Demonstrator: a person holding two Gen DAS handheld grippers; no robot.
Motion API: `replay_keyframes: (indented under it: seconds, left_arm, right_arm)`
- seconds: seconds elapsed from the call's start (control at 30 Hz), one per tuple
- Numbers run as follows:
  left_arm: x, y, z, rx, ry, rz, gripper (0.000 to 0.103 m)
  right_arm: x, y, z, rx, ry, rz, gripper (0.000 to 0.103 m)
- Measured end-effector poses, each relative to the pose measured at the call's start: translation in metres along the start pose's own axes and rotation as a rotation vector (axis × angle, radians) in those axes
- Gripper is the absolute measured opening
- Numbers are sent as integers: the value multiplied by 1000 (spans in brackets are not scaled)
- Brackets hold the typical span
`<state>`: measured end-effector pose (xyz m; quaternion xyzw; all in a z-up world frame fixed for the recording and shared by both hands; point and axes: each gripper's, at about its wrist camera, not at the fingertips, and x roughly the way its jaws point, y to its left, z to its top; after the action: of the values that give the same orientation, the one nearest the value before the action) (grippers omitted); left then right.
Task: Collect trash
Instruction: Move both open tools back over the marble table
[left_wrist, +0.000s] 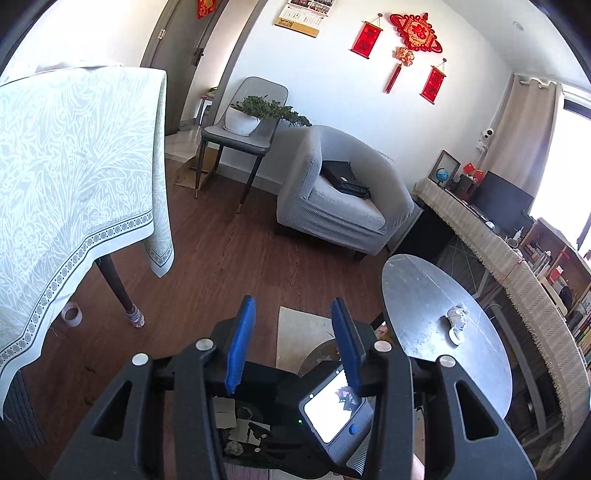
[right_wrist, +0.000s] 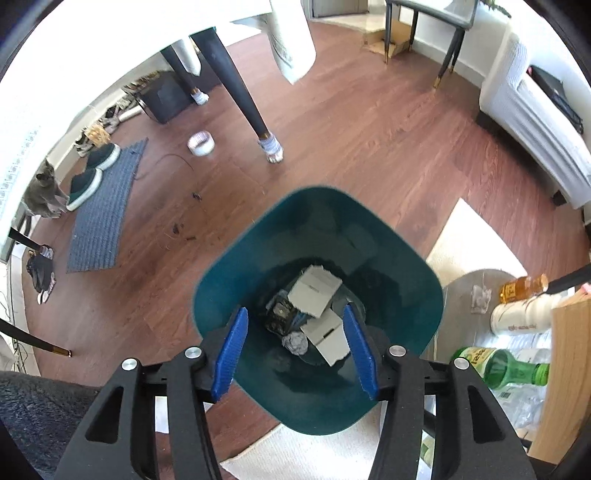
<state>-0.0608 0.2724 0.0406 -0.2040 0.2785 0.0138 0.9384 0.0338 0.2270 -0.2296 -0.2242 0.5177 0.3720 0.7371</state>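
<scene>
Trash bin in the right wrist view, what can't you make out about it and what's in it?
- Teal trash bin: near rim hidden behind the right hand-held gripper.
- Dark object in the bin: shadowed, identity unclear.
- Cardboard pieces: cover what lies under them.
- Green bottle beside the bin: label cut off by the gripper arm.

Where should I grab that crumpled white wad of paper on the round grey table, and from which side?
Take the crumpled paper across its narrow middle, coming straight down from above. It lies loose and flat on the round table with bare tabletop around it, so nothing blocks a top approach. The open left hand-held gripper looks wide enough to straddle it, though its exact shape is hard to tell.
</scene>
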Motion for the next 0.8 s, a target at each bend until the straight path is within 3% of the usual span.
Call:
replay_keyframes:
  seconds: [0.3, 0.43, 0.6, 0.8]
  left_arm:
    - [-6, -5, 6, 2, -33, 3, 47]
    - [-9, -13, 10, 19, -53, 4, 50]
    - [-7, -24, 10, 20, -63, -15, 55]
    - [5, -54, 4, 59, -47, -43, 68]
  right_arm:
    - [-72, -1, 9, 6, -204, -22, 54]
    - [-112, -13, 5, 37, -326, -55, 65]
    - [-159, -35, -8, 74, -472, -94, 67]
    - [-194, -72, -30, 144, -542, -144, 77]
